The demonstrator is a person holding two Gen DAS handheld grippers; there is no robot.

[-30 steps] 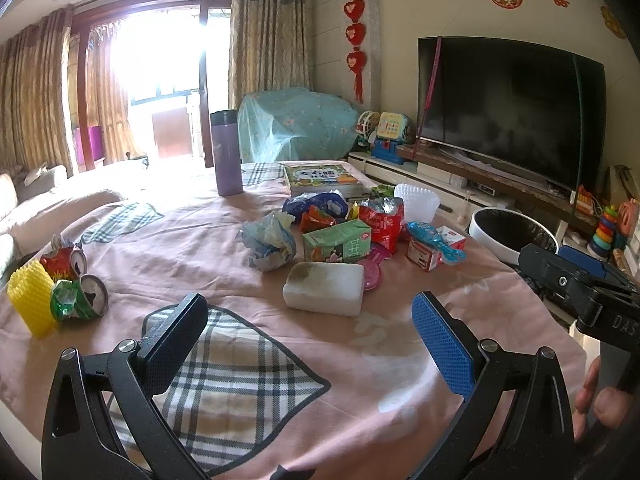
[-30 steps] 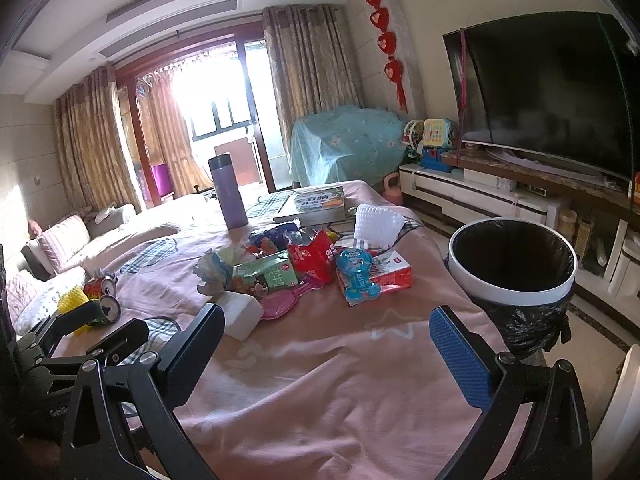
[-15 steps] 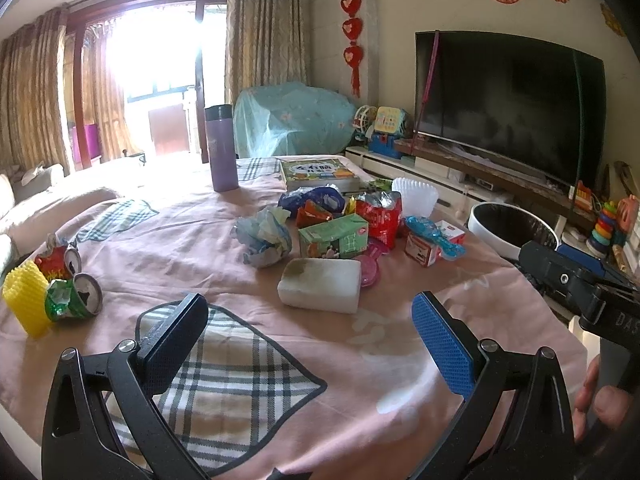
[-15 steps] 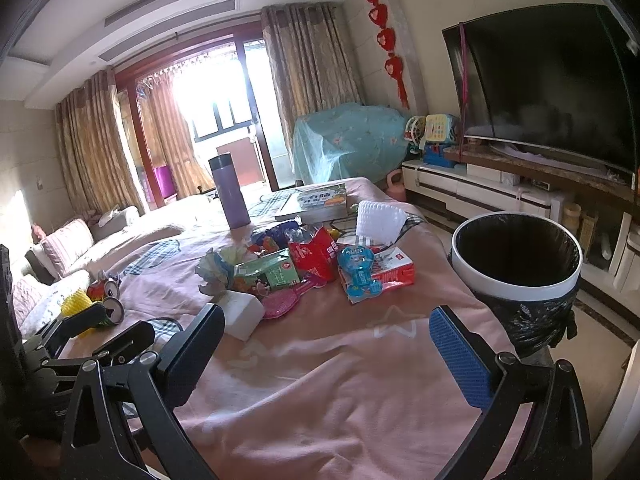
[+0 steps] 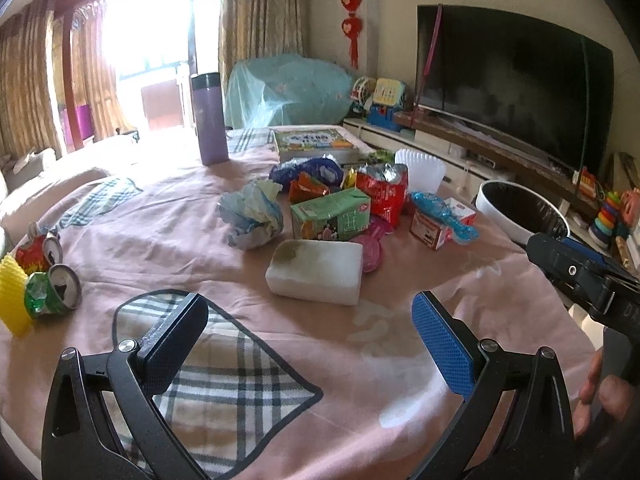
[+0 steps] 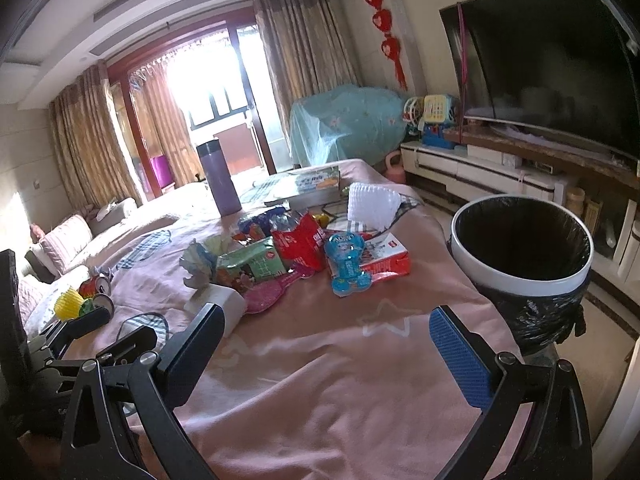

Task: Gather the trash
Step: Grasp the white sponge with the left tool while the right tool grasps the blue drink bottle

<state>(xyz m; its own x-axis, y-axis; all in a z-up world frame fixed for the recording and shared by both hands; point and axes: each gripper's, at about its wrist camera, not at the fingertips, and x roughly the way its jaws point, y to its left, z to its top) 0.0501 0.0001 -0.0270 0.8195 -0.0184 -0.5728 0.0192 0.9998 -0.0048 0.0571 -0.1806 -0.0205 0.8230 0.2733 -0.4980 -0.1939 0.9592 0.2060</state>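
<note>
Trash lies in a pile mid-table on a pink cloth: a white foam block [image 5: 316, 271], a green carton [image 5: 330, 216], crumpled paper [image 5: 252, 216], a red snack bag [image 5: 384, 192], a blue wrapper [image 6: 346, 264] on a red-white box [image 6: 386, 260]. Crushed cans [image 5: 52, 288] and a yellow foam net [image 5: 12, 296] lie at the left. A white bin with a black liner [image 6: 520, 252] stands right of the table. My left gripper [image 5: 308, 344] is open and empty, just short of the foam block. My right gripper [image 6: 324, 356] is open and empty over bare cloth.
A purple flask [image 5: 210, 120] and a book [image 5: 316, 142] stand at the far side. A white foam tray [image 6: 372, 204] lies behind the pile. A plaid patch [image 5: 216, 364] is under my left gripper. A TV [image 6: 552, 64] and cabinet line the right wall.
Both grippers have drifted slightly forward toward the pile; the objects look a little nearer. Nothing on the table has moved. Both stay open.
</note>
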